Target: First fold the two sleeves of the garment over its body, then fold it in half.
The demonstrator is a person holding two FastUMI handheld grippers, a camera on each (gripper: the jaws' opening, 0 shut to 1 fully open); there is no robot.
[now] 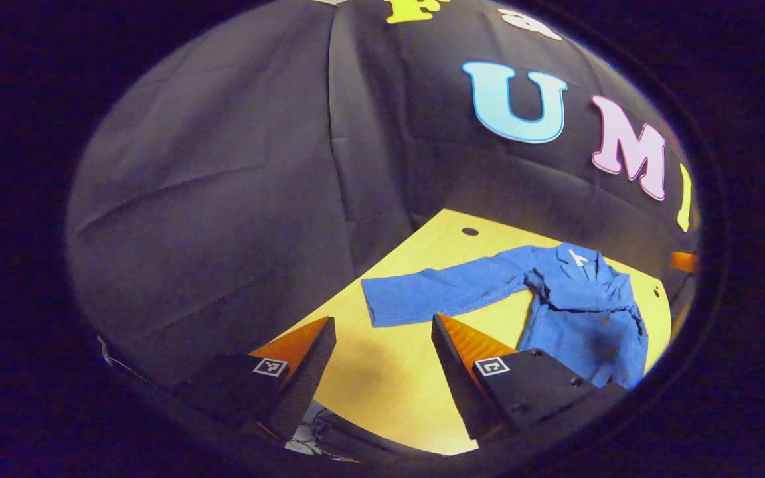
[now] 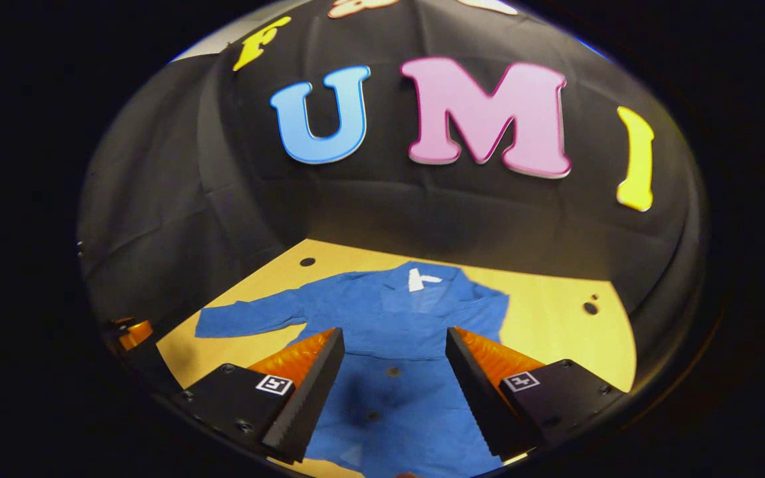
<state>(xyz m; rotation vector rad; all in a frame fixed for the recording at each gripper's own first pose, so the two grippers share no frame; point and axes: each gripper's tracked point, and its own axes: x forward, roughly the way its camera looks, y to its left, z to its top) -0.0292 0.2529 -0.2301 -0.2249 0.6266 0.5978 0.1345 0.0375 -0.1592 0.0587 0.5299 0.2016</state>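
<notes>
Garment: a blue long-sleeved, collared piece with buttons down the front and a white tag at the neck, lying flat and face-up on the yellow surface, collar toward the booth wall. One sleeve extends straight out sideways, fully unfolded, its cuff resting on bare surface just ahead of the left tongs. The opposite sleeve appears, in the right gripper view, to be already laid across the body, where extra folds show at the shoulder; this cannot be confirmed. Left tongs are spread, holding nothing, poised above the surface just short of the cuff. Right tongs are likewise spread and empty, poised above the middle of the body, near the button line. Judgement: the step in hand is the fold of the extended sleeve. To do it well, the left tongs should pinch the cuff through both layers at its edge, lift only enough to clear the surface, and carry it across the chest so the crease falls at the shoulder seam. The right tongs could steady the body against dragging. Cloth looks soft and lightly wrinkled, likely to slide on the smooth surface.
</notes>
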